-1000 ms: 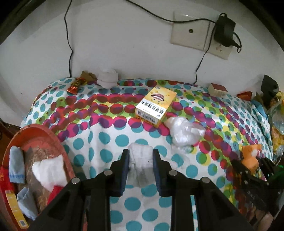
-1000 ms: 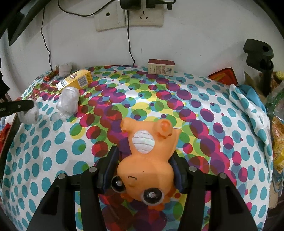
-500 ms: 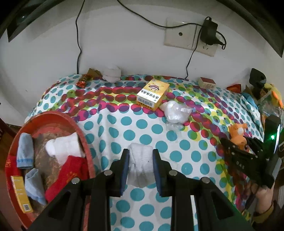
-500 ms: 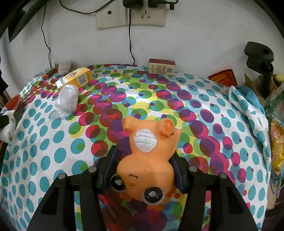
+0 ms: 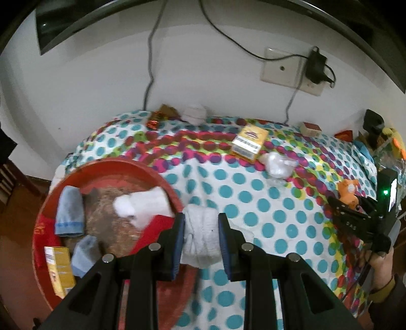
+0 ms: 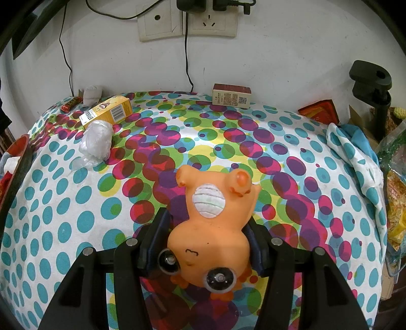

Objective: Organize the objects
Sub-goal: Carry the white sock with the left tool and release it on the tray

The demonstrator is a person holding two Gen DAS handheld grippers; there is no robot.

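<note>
L gripper (image 5: pixel 200 236) fingers pinched narrow on a white rolled cloth (image 5: pixel 200 238), which hangs between the pads right at the edge of the red tray (image 5: pixel 162 180). Tray sits at the L end of the tabletop (image 5: pixel 253 203), which is covered w/ a polka-dot cloth; inside the tray: a second white roll (image 5: pixel 142 205), a blue cloth (image 5: pixel 69 213), another blue piece (image 5: pixel 82 253), a yellow box (image 5: pixel 59 271) and sth red under the white roll. R gripper (image 6: pixel 208 243) fingers spread fairly wide around an orange squeaky toy (image 6: pixel 210 228), clamped at its body, head toward the camera, belly up, feet pointing away; it's over the tabletop centre. Further out: a crumpled clear plastic bag (image 6: pixel 97 142) just beside a yellow carton (image 6: pixel 109 111), both L of the toy; a white bundle (image 6: pixel 92 94) and a candy wrapper (image 6: pixel 71 104) near the wall; a brown-and-cream box (image 6: pixel 232 96) at the back edge, under the wall sockets (image 6: pixel 187 22). Black clamp stand (image 6: pixel 373 83) and a bunched spotted cloth (image 6: pixel 355 157) at the R end. Left view is blurry.
</note>
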